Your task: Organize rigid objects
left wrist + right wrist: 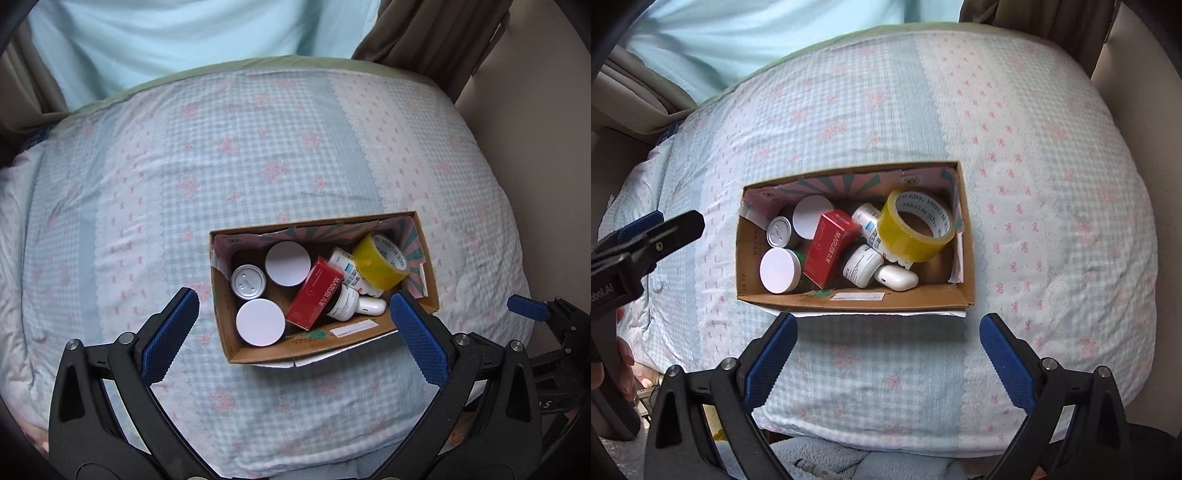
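Note:
An open cardboard box [225,325] [857,301] lies on the bed. Inside are a red carton [316,293] [829,247], a yellow tape roll [380,260] [914,227], two white-lidded jars [260,322] [288,264], a silver-lidded can [248,282], a white case [897,277] and small white bottles [862,266]. My left gripper [295,325] is open and empty, its fingers straddling the near part of the box from above. My right gripper [888,354] is open and empty, just in front of the box's near wall.
The bed carries a blue-and-pink checked quilt [258,147] [1034,184]. Pale blue bedding [184,37] and a brown curtain [443,33] lie beyond it. The left gripper's body [646,236] shows at the right wrist view's left edge. A beige wall [535,147] is on the right.

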Demonstrator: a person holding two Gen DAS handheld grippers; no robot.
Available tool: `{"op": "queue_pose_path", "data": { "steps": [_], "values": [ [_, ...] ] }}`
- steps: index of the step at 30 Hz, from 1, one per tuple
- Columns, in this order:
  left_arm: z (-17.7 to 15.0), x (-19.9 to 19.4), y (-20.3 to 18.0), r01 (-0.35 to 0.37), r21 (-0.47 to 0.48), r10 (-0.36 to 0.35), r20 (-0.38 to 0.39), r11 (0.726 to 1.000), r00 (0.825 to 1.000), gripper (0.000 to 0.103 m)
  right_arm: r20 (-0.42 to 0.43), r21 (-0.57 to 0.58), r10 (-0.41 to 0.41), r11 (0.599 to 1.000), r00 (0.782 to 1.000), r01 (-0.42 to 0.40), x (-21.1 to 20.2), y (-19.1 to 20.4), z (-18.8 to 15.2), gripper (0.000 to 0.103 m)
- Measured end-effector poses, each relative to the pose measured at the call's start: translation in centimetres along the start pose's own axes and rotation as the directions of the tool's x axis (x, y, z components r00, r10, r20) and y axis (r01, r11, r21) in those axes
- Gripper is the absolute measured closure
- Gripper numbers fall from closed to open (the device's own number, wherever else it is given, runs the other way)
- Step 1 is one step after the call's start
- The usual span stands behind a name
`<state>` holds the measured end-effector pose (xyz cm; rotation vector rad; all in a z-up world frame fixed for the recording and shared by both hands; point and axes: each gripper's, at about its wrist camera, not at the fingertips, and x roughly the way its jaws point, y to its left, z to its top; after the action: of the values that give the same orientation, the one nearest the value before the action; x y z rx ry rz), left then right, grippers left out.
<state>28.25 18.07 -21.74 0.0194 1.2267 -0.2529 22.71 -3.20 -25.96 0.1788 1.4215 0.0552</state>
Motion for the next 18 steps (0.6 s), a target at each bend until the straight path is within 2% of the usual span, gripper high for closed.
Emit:
{"op": "queue_pose_path", "data": {
  "steps": [3, 6, 9, 12, 16, 18],
  "values": [
    [0.2, -5.1, -0.1, -0.031, -0.030, 0.034, 0.094, 0.999, 0.995, 0.000, 0.104, 0.007, -0.020, 1.000, 0.994, 0.020, -5.0, -0.3, -0.1, 0.005],
    [0.1, -10.7, -0.7, -0.017, -0.060, 0.029, 0.212, 0.998, 0.977, 0.000, 0.219, -0.004, -0.040, 0.999, 0.975, 0.042, -10.4, -0.3, -0.3, 0.005],
    [-0.5, -16.2, -2.2, -0.021, -0.061, 0.040, 0.339, 0.998, 0.940, 0.000, 0.328, -0.026, -0.070, 0.996, 0.942, 0.084, -15.5, 0.0, -0.8, 0.005],
    [-1.7, -20.5, -4.5, -0.052, -0.046, 0.067, 0.437, 0.998, 0.897, 0.000, 0.432, -0.024, -0.075, 0.995, 0.899, 0.095, -20.5, -0.4, -1.7, 0.005],
    [-4.2, -24.7, -7.3, -0.054, -0.072, 0.084, 0.539, 0.996, 0.838, 0.000, 0.556, -0.028, -0.083, 0.993, 0.827, 0.119, -26.1, -1.3, -3.6, 0.005],
    [-5.3, -25.9, -8.6, -0.052, -0.089, 0.093, 0.564, 0.995, 0.821, 0.000, 0.595, -0.030, -0.081, 0.992, 0.800, 0.123, -27.9, -2.0, -4.7, 0.005]
  ]
}}
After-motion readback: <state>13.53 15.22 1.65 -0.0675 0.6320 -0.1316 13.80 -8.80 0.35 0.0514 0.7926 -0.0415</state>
